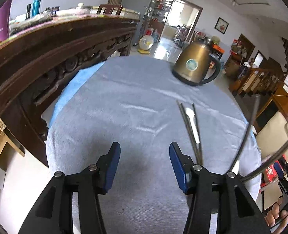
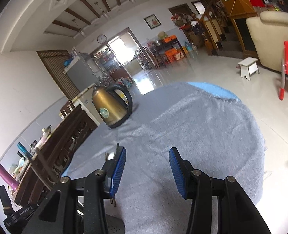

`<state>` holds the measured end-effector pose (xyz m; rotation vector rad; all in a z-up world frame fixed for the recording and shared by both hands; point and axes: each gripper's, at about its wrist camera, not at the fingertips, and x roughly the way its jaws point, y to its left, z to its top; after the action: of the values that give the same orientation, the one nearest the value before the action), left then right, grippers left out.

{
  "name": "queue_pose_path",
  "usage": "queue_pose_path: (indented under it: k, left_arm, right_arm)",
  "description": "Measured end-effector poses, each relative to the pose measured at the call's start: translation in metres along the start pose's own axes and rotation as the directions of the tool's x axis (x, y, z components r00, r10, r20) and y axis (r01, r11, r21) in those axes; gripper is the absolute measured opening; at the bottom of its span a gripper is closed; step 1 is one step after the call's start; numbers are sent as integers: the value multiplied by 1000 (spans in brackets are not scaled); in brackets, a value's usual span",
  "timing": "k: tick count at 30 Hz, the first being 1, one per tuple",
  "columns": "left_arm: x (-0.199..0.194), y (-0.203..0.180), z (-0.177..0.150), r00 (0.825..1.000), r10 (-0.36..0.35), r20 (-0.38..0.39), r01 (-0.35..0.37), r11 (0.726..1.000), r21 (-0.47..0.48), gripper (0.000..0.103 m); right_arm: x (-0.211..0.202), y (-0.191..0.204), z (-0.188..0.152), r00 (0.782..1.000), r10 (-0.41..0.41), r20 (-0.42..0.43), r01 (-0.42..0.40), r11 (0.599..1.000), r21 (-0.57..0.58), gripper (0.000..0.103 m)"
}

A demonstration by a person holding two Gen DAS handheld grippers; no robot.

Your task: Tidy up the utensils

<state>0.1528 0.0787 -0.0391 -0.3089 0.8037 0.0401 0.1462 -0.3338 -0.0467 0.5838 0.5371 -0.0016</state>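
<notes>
A: Grey cloth (image 1: 136,101) covers the round table; carved dark sideboard (image 1: 52,58) along its left edge.

B: Kettle?

A: Brass kettle (image 1: 194,64) stands at the far right edge. I see chopsticks (image 1: 188,124) and a white spoon (image 1: 191,120) lying together toward the right edge.

B: Grippers?

A: Left gripper (image 1: 145,165) and right gripper (image 2: 147,169): both jaws apart, nothing between them.

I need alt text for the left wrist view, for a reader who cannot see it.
The open left gripper hovers empty over a grey tablecloth. To its right lie chopsticks with a white spoon between them; a bronze kettle stands farther back.
</notes>
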Motion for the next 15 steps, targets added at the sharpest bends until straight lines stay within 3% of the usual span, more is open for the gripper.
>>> queue_pose_path:
  k: [9,15]
  left_arm:
    - [46,11,8,996,48,-80,-48,999,-3,53]
    - [81,2,43,994,39,-98,-36,999,30,53]
  right_arm:
    - [54,-5,-9,992,-30,-121,29,1000,-8,49]
    - [129,19,9,963,-14,-270,-18,993,-113,49]
